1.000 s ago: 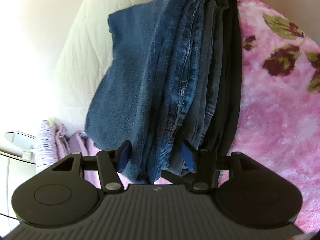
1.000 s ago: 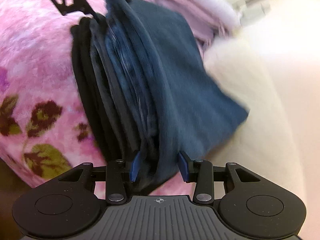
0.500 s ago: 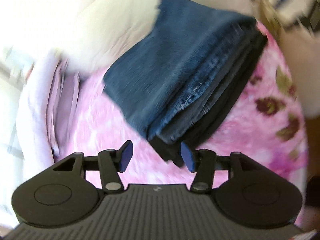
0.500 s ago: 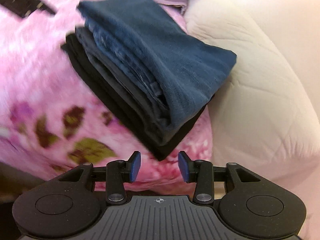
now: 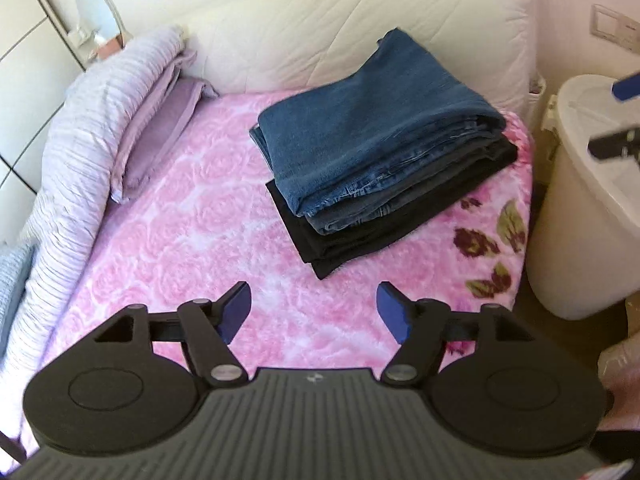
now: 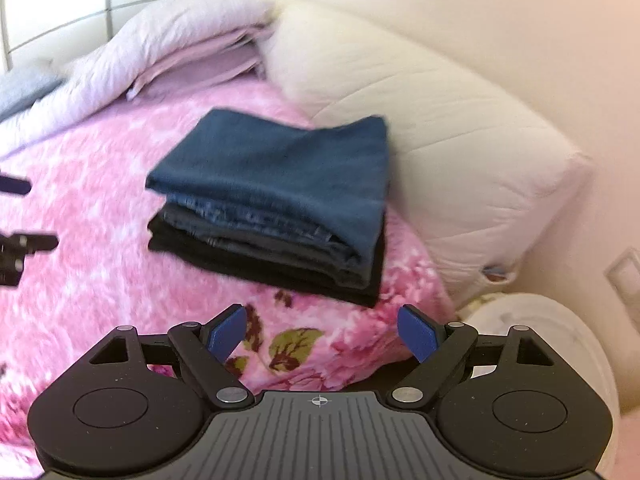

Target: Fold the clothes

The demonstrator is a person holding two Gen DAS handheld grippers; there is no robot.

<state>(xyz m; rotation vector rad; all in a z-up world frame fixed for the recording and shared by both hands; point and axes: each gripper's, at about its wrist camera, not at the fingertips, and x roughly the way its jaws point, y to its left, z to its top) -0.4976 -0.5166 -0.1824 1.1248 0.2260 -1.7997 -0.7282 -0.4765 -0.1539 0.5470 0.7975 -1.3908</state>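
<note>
A stack of folded clothes [image 5: 372,160], blue jeans on top and black garments beneath, lies on the pink floral blanket [image 5: 192,240] near the white mattress. It also shows in the right wrist view [image 6: 280,204]. My left gripper [image 5: 314,312] is open and empty, held back from the stack above the blanket. My right gripper [image 6: 322,332] is open and empty, near the blanket's edge, short of the stack. The right gripper's fingertip shows at the far right of the left wrist view [image 5: 624,88].
A white quilted mattress [image 5: 360,28] leans behind the stack. A lilac striped duvet and pillow [image 5: 100,120] lie along the left. A white lidded bin [image 5: 588,200] stands to the right of the bed. A small round mirror [image 5: 98,12] stands at the back left.
Both grippers let go of the folded stack, opened wider and pulled back. The stack now lies flat on the blanket, apart from both.
</note>
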